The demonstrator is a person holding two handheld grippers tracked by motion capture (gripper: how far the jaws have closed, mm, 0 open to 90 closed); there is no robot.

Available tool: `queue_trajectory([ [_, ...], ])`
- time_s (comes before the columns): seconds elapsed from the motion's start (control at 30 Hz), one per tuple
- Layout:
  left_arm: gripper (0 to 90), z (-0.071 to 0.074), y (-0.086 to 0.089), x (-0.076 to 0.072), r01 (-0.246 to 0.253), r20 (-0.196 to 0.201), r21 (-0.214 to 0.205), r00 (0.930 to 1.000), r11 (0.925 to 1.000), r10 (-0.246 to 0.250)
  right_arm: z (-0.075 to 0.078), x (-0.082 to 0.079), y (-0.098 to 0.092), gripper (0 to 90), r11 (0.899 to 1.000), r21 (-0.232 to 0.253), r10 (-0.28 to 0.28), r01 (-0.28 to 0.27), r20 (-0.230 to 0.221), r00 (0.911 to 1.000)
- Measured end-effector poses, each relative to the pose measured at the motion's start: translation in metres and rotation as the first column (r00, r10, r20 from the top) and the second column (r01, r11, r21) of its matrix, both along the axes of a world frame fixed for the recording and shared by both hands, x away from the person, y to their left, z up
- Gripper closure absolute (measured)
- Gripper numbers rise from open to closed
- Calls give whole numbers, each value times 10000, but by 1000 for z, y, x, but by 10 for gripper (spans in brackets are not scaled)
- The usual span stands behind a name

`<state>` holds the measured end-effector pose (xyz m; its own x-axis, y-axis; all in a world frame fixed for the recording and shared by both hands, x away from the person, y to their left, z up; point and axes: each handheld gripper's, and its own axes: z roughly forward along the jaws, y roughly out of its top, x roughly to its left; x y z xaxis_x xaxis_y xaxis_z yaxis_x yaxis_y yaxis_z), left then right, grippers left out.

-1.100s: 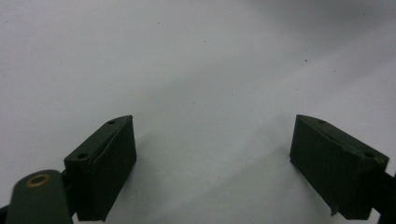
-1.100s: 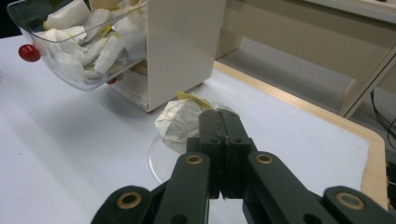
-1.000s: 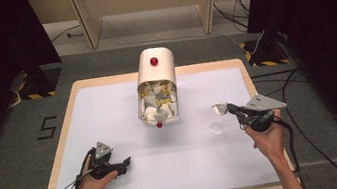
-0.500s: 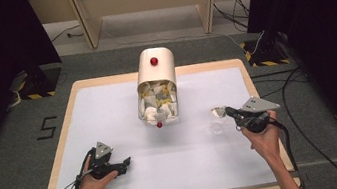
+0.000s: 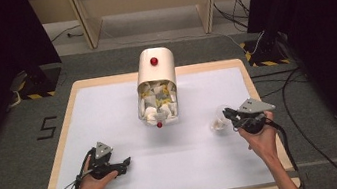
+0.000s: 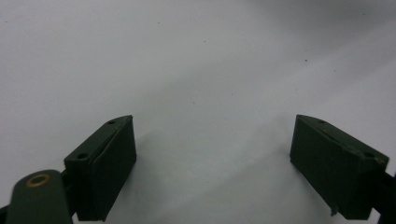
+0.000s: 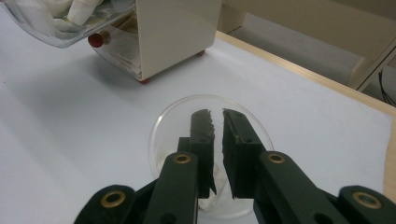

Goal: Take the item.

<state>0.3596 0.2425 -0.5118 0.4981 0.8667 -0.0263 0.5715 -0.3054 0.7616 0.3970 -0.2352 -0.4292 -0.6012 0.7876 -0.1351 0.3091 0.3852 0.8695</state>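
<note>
A cream dispenser box [image 5: 155,68] with a red knob stands at the back middle of the table. Its clear drawer [image 5: 158,105] is pulled out and full of white tea bags. A clear round dish [image 5: 218,120] sits at the right, and a white tea bag [image 5: 218,125] lies in it. My right gripper [image 5: 226,112] hovers over the dish [image 7: 168,121]. Its jaws [image 7: 215,113] have just been opening to a narrow gap with nothing between them. My left gripper [image 5: 127,161] rests on the white mat at the front left, jaws wide open [image 6: 215,119] and empty.
The white mat [image 5: 108,113] covers a wooden table whose edge [image 5: 249,70] runs close behind the dish. Cables trail on the floor at the right. The dispenser [image 7: 177,32] and its drawer [image 7: 56,23] lie just beyond the dish in the right gripper view.
My right hand has shifted slightly toward the table's front over the dish. The left hand and gripper have stayed put.
</note>
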Motion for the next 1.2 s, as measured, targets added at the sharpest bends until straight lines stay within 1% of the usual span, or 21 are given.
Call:
queue_trajectory([
  [0.07,137,0,0,0,-2,1,0,10000,10000,2,0,0,0,807,10000,-6,3,-3,21,10000],
  [0.1,137,0,0,0,-4,4,3,10000,10000,4,1,1,0,784,10000,12,-30,30,47,10000],
  [0.17,137,0,0,0,-2,1,-4,10000,10000,2,1,0,-1,769,10000,49,-30,29,79,10000],
  [0.2,137,0,0,0,-2,3,-8,10000,10000,2,2,0,-1,738,9999,153,-37,36,64,10000],
  [0.23,137,0,0,0,-2,3,-8,10000,10000,2,2,0,-1,738,9999,153,-37,36,64,10000],
  [0.27,137,0,0,0,0,2,2,10000,10000,0,3,0,-1,705,9996,271,-72,69,105,9999],
  [0.3,137,0,0,0,0,2,2,10000,10000,0,3,0,-1,705,9996,271,-72,69,105,9999],
  [0.33,137,0,0,0,-2,3,-5,10000,10000,2,4,-1,-2,671,9992,395,-101,96,132,9999],
  [0.37,137,0,0,0,-2,3,-5,10000,10000,2,4,-1,-2,671,9992,395,-101,96,132,9999],
  [0.43,137,0,0,0,-2,2,-7,10000,10000,2,5,-1,-2,630,9987,492,-114,107,157,9998],
  [0.47,137,0,0,0,-2,2,-3,10000,10000,2,7,-1,-3,592,9974,712,-148,139,128,9998],
  [0.5,137,0,0,0,-2,2,-3,10000,10000,2,7,-1,-3,592,9974,712,-148,139,128,9998],
  [0.53,137,0,0,0,0,2,-7,10000,10000,0,8,-2,-3,556,9960,884,-151,139,134,9998],
  [0.57,137,0,0,0,0,2,-7,10000,10000,0,8,-2,-3,556,9960,884,-151,139,134,9998],
  [0.67,137,0,0,0,-3,3,-3,10000,10000,3,11,-2,-3,505,9948,1002,-187,171,148,9997],
  [0.83,137,0,0,0,-2,2,-7,10000,10000,2,11,-2,-2,462,9947,1021,-162,151,102,9998],
  [1.03,137,0,0,0,-2,1,-2,10000,10000,2,11,-2,-1,394,9943,1052,-155,158,-38,9999],
  [1.1,137,0,0,0,-3,2,-6,10000,10000,3,12,-2,-1,369,9935,1128,-146,157,-108,9998],
  [1.13,137,0,0,0,-1,4,-8,10000,10000,1,13,-3,0,343,9923,1233,-93,116,-198,9998],
  [1.2,137,0,0,0,0,4,-1,10000,10000,0,14,-3,1,326,9926,1210,-36,63,-227,9997],
])
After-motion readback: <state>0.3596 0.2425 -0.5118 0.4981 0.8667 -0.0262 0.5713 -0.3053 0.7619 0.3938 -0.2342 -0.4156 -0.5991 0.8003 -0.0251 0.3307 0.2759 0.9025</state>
